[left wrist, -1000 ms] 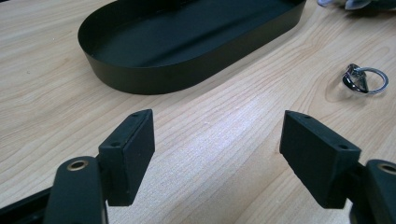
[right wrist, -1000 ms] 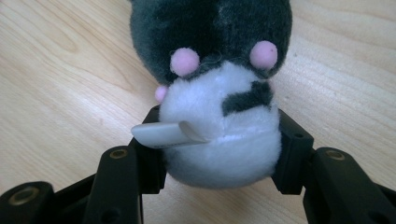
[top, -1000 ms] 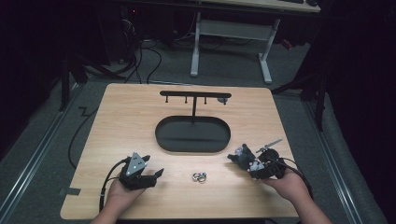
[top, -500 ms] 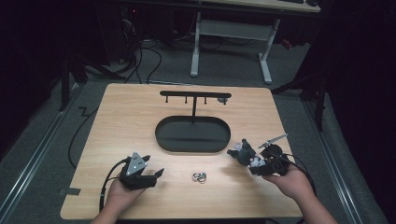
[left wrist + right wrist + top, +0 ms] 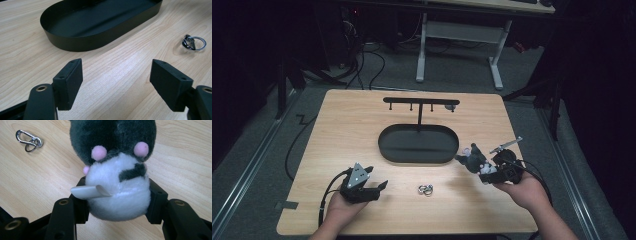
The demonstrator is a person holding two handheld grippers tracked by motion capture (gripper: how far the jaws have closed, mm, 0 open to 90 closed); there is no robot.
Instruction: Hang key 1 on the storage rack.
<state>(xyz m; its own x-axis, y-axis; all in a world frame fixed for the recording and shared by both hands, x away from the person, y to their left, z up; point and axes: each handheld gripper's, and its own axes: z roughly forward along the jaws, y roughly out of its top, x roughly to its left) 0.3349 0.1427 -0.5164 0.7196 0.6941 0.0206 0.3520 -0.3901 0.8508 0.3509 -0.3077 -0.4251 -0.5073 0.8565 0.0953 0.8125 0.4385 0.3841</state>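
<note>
High camera above my side, facing forward and down; my gripper cameras close, low, sharing the key ring [image 5: 193, 43].

Two hands enter from the table's [image 5: 362, 120] near edge, each w/ a two-jaw gripper. Left hand [image 5: 343, 206] rests low by the table's near-left corner, forearm angled in from the edge; left gripper [image 5: 379, 187] lies about level just above the tabletop, jaws wide apart w/ bare wood between the pads [image 5: 72, 77], grey three-cornered plate facing up, cable looping back toward the wrist. Right hand [image 5: 524, 190] sits at the table's near-right side, held clear of the surface, wrist cocked so the right gripper [image 5: 472, 161] points inward and toward the table's centre. Its jaws are pressed on both sides of a soft plush toy [image 5: 117, 170], pads sunk into the fur.
</note>
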